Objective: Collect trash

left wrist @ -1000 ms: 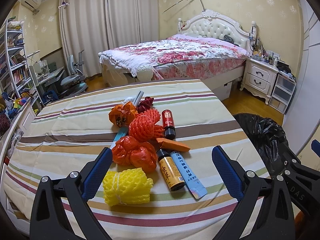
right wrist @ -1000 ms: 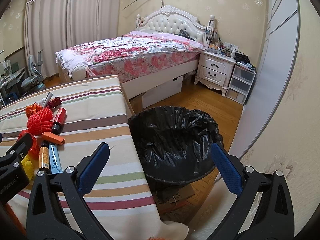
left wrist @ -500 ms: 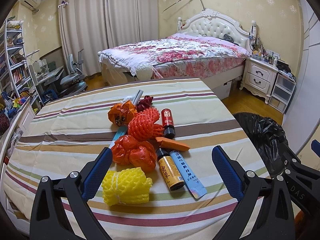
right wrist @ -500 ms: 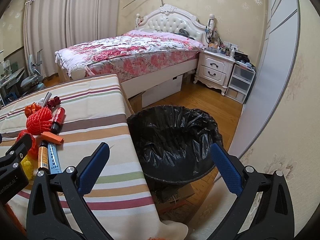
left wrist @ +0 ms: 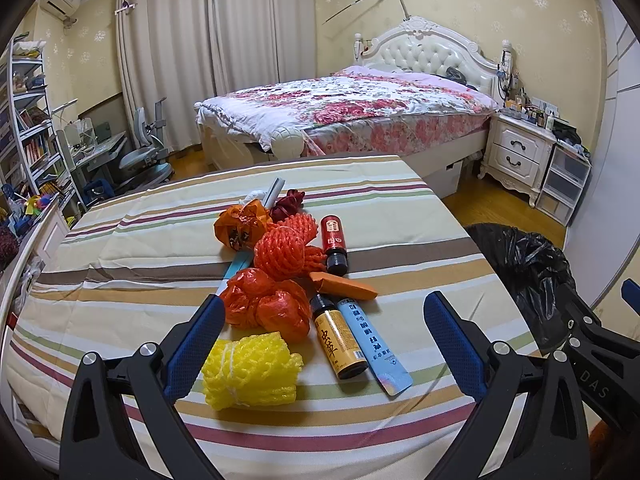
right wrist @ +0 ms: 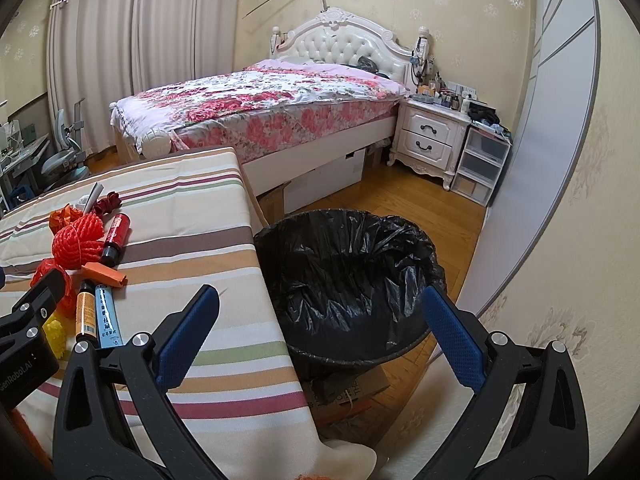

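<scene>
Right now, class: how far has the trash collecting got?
Nothing looks done: the black-lined bin looks empty. Nothing in hand: the left gripper and right gripper are open. Left: the whole pile, including yellow foam net, gold bottle, blue tube.

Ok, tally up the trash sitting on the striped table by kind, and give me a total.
Foam fruit nets: 2, one yellow and one orange
Crumpled orange bags: 2
Small bottles: 2, gold and red
Flat packets: 2, blue and orange
Dark red wrapper: 1
Total: 9 clearly visible
</scene>
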Demonstrator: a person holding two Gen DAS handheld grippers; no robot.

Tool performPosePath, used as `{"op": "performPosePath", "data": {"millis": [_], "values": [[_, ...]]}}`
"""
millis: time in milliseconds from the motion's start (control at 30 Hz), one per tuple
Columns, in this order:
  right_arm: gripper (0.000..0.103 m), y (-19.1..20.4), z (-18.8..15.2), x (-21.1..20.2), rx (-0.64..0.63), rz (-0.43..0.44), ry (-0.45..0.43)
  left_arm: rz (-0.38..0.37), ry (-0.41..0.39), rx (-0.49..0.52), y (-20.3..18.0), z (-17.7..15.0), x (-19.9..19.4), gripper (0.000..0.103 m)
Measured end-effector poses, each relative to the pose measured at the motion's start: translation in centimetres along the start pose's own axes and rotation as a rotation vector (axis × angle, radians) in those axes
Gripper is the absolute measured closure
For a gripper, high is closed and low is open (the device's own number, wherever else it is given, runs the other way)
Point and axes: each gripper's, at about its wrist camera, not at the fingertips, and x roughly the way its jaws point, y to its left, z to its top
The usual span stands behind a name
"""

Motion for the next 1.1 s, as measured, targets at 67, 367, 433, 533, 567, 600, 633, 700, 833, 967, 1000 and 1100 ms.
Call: {"op": "performPosePath", "data": {"millis": [67,367,433,533,567,600,633,700,833,967,1000,1100], "values": [[0.004,-0.1,-0.1,0.0,0.001,0.0,0.002,0.0,0.0,0.0,0.0,0.0,0.0,0.006],[0.004,0.1,-0.1,0.0,0.008,0.009,0.008,-0.001,0.013,-0.006,0.1,-0.8,0.1,0.006],[0.004,0.5,-0.1,0.0,0.002,0.018,0.016,0.007,0.025,-0.005,0.6,-1.3,0.2,0.007],[0.008,1.4,-0.1,0.1,-0.021,0.028,0.025,0.02,0.046,-0.014,1.5,-2.2,0.3,0.007],[0.017,1.8,-0.1,0.2,-0.029,0.036,0.032,0.024,0.05,-0.018,1.9,-2.4,0.3,0.007],[0.022,2.0,-0.2,0.3,-0.034,0.046,0.043,0.033,0.054,-0.022,2.4,-2.6,0.1,0.007],[0.026,2.3,-0.2,0.4,-0.038,0.061,0.056,0.041,0.057,-0.026,2.9,-2.7,-0.1,0.007],[0.027,2.9,-0.3,0.5,-0.046,0.076,0.068,0.047,0.07,-0.035,4.1,-2.9,-0.3,0.007],[0.028,4.2,-0.6,0.7,-0.064,0.095,0.077,0.058,0.095,-0.055,5.7,-3.5,-0.3,0.007],[0.028,5.1,-0.9,0.9,-0.08,0.112,0.091,0.06,0.113,-0.067,6.7,-4.0,-0.2,0.008],[0.028,5.2,-1.0,1.0,-0.081,0.116,0.096,0.055,0.119,-0.071,6.8,-3.9,-0.1,0.008],[0.028,5.2,-1.0,1.4,-0.077,0.117,0.103,0.034,0.119,-0.067,6.4,-3.3,0.0,0.008]]}}
